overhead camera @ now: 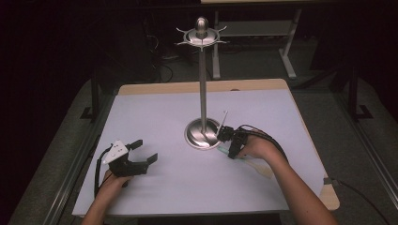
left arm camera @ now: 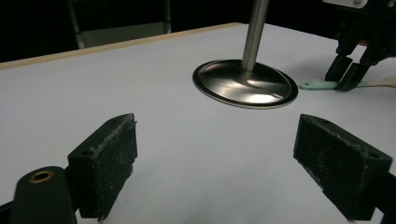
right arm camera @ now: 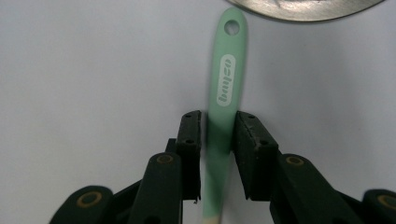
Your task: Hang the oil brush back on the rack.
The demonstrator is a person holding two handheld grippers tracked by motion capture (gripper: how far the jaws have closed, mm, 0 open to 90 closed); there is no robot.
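Note:
A mint-green utensil handle [right arm camera: 226,84] with a hanging hole and white lettering lies flat on the white table, its tip near the base [right arm camera: 303,7] of a steel stand. My right gripper [right arm camera: 218,135] straddles the handle, and a thin gap still shows on the left pad [right arm camera: 192,140]. From above, the right gripper [overhead camera: 227,143] points down beside the stand base [overhead camera: 202,133], and the utensil's pale end [overhead camera: 260,166] sticks out under the hand. My left gripper [overhead camera: 145,151] rests at the front left, open and empty [left arm camera: 215,163].
The stand's tall pole rises to a hooked crown [overhead camera: 202,33] above the table's middle. The left gripper view takes in the base [left arm camera: 245,84], the right gripper [left arm camera: 348,77] and the green handle [left arm camera: 317,85]. The table's wooden edge [overhead camera: 331,197] shows at the front right.

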